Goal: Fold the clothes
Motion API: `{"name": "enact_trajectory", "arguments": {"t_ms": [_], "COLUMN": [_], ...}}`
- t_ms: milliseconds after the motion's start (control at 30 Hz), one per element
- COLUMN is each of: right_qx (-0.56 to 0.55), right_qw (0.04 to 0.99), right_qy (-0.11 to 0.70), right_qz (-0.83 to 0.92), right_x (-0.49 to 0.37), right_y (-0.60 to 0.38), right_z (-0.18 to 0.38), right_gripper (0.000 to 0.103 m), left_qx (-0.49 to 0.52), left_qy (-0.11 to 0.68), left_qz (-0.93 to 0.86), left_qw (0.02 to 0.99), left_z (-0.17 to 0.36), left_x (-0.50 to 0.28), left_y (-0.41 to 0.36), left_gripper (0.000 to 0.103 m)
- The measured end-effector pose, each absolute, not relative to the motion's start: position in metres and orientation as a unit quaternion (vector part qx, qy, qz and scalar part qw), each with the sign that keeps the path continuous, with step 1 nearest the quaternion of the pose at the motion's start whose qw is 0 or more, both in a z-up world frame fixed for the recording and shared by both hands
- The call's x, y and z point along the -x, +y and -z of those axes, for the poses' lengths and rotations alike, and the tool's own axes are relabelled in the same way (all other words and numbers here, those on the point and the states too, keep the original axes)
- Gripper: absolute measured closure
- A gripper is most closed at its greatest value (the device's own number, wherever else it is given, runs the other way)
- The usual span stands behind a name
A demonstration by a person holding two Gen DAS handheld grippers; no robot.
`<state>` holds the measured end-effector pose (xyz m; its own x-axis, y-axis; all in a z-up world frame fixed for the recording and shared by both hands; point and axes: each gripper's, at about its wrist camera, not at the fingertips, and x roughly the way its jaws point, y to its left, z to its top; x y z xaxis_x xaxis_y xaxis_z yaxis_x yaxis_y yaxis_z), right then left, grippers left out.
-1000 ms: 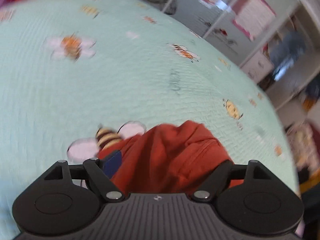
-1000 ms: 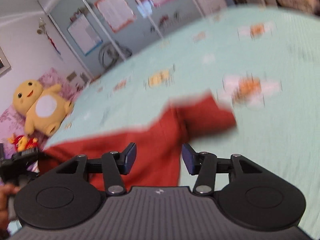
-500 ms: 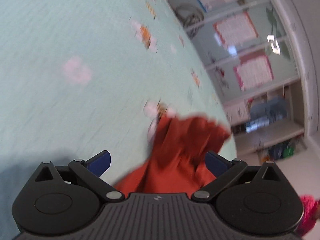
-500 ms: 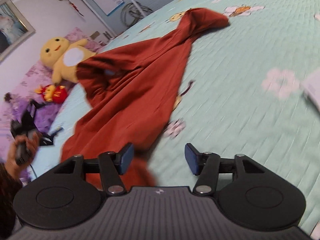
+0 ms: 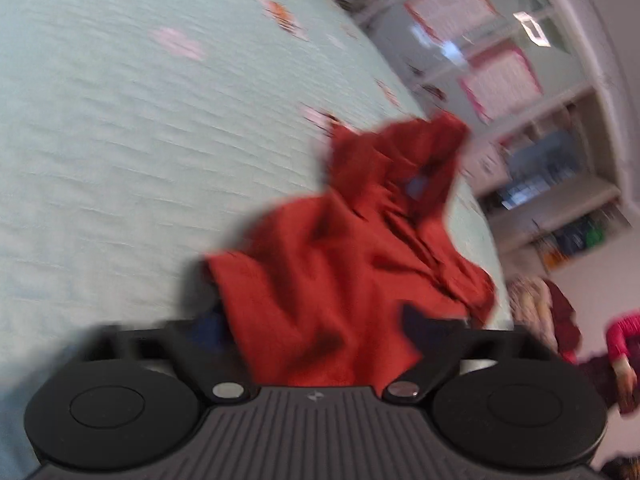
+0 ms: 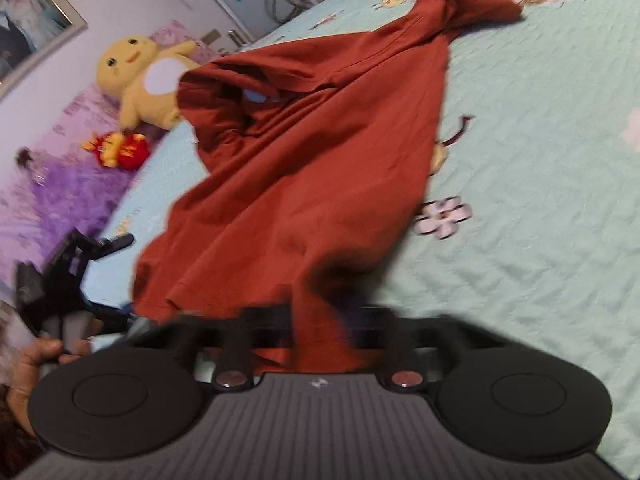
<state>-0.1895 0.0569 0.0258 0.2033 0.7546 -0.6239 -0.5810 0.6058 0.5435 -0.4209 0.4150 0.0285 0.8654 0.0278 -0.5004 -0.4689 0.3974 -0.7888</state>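
A rust-red garment [image 6: 320,140] lies stretched across the mint bedspread [image 6: 540,200], with one end bunched at the far side. Its near edge runs between the blurred fingers of my right gripper [image 6: 326,320], which look pinched on the cloth. My left gripper [image 6: 72,276], held by a hand [image 6: 36,356], sits by the garment's left hem corner. In the left wrist view the garment [image 5: 360,240] rises in a crumpled heap. Its near part lies between the wide-apart fingers of my left gripper [image 5: 316,324], which is open.
A yellow plush toy [image 6: 140,80] and a small red toy [image 6: 120,150] sit by purple bedding [image 6: 52,192] at the bed's head. Shelves [image 5: 560,184] and a person in pink [image 5: 624,340] are beyond the bed's right edge. Bare bedspread [image 5: 120,140] stretches to the left.
My right gripper's fingers have come together on the garment's near edge. My left gripper has swung so that more of the crumpled garment shows. Both views are blurred by motion.
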Motion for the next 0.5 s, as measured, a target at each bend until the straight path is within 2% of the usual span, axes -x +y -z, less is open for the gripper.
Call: {"name": "enact_trajectory", "arguments": {"t_ms": [33, 200, 267, 300, 333, 367, 500], "right_qx": [-0.097, -0.077, -0.053, -0.045, -0.047, -0.055, -0.134], "right_qw": [0.777, 0.808, 0.816, 0.819, 0.817, 0.817, 0.832], "right_qy": [0.453, 0.437, 0.444, 0.448, 0.453, 0.456, 0.409], "right_qz": [-0.427, -0.388, -0.365, -0.356, -0.353, -0.350, -0.350], "right_x": [0.188, 0.177, 0.172, 0.170, 0.168, 0.166, 0.157], "right_y": [0.046, -0.005, -0.018, -0.024, -0.028, -0.032, -0.040], "right_z": [-0.031, -0.048, -0.047, -0.046, -0.046, -0.047, -0.070], "right_gripper": [0.101, 0.101, 0.086, 0.085, 0.081, 0.074, 0.071], "left_qx": [0.520, 0.485, 0.468, 0.459, 0.447, 0.430, 0.378], "left_qy": [0.212, 0.245, 0.265, 0.273, 0.283, 0.290, 0.253], "left_qz": [-0.145, -0.095, -0.101, -0.128, -0.167, -0.206, -0.263], "left_qw": [0.815, 0.834, 0.837, 0.835, 0.832, 0.830, 0.851], "left_z": [-0.029, -0.037, -0.038, -0.039, -0.041, -0.046, -0.078], "left_x": [0.417, 0.408, 0.409, 0.412, 0.414, 0.418, 0.427], "left_y": [0.411, 0.387, 0.378, 0.376, 0.374, 0.373, 0.377], "left_gripper": [0.067, 0.068, 0.061, 0.051, 0.046, 0.046, 0.041]}}
